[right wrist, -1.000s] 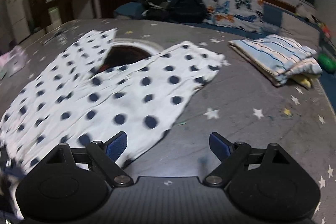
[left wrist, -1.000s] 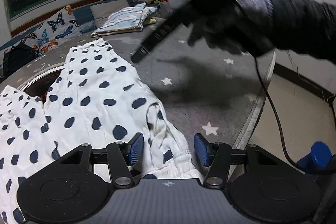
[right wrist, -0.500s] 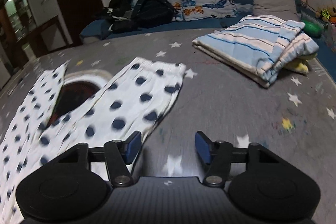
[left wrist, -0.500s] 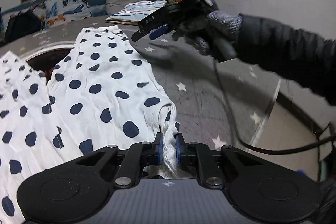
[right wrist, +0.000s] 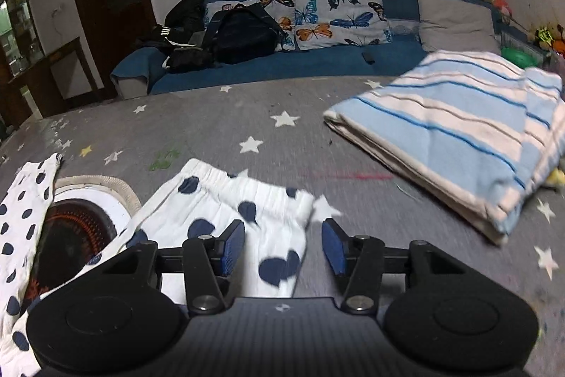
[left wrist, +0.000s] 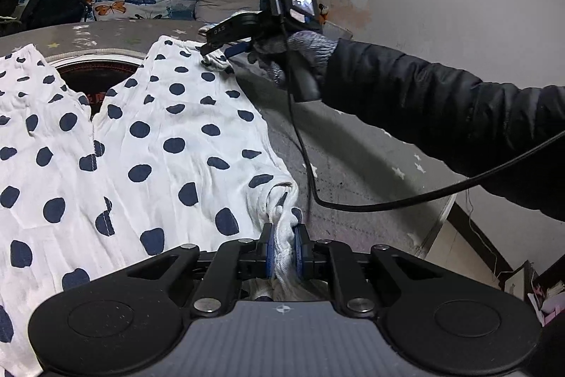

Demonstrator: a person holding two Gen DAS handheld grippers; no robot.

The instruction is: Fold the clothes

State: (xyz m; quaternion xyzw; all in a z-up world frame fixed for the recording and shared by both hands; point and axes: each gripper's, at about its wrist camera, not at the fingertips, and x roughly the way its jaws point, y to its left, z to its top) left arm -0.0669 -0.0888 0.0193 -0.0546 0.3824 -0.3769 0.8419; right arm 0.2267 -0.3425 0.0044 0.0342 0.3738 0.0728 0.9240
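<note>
Star-print cover [right wrist: 282,143], one dotted garment [left wrist: 169,136]

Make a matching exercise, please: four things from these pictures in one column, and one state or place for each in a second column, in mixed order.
Things:
1. left gripper
2. right gripper
3. striped blanket
4. black backpack

States or places:
A. folded, lying on the grey star cloth
B. open, over the hem of the dotted garment
C. on the blue sofa
D. shut on a bunched corner of the dotted garment

Pairs: 1-D, 2-B, 3-A, 4-C
</note>
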